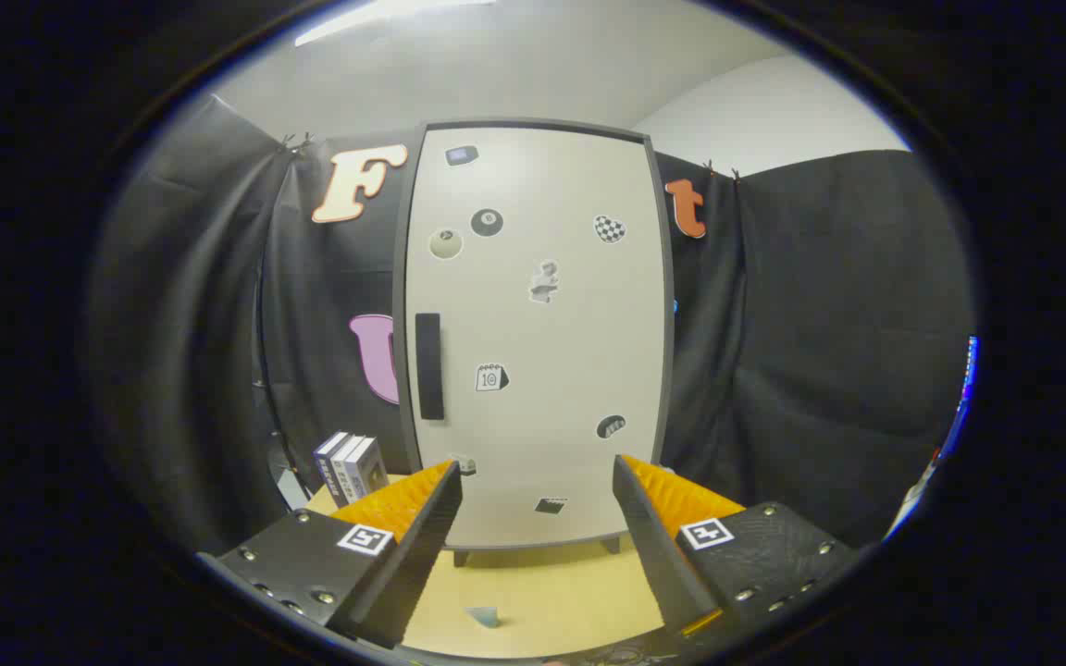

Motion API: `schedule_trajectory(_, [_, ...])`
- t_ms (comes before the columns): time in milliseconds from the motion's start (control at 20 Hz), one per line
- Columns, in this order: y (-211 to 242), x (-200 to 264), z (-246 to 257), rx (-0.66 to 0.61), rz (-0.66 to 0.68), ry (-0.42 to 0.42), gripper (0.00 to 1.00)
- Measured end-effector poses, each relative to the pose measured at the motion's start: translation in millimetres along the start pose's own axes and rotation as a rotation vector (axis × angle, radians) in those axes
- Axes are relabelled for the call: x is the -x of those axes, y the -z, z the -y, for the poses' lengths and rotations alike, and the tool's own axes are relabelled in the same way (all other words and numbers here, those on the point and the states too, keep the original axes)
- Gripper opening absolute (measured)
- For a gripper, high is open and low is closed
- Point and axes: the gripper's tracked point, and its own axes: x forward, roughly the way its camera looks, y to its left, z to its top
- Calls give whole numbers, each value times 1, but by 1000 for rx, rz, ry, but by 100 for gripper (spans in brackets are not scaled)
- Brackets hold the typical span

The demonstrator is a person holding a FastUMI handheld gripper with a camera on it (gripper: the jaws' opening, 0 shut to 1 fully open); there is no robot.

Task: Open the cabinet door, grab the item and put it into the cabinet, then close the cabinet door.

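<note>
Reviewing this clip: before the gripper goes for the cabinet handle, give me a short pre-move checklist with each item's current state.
1. Cabinet door shut, needs opening: ok.
2. Handle visible on the door's left side, unobstructed: ok.
3. Gripper open and empty, fingers spread wide: ok.
4. Gripper lined up with handle: not ok; handle sits left of the gap.
5. Boxes standing left of the cabinet, apart from the fingers: ok.
6. Which item goes in: cannot tell.

Black cloth [829,333] drapes the booth on both sides, hung from clips. Above it, a plain white wall [764,111] and ceiling with a strip light [376,17]. A pale wooden table [542,592] sits below.
</note>
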Motion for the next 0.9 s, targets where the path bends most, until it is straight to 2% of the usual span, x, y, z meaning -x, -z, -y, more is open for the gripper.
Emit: schedule_trajectory(900, [-7,-2,4,-8,15,-6,97])
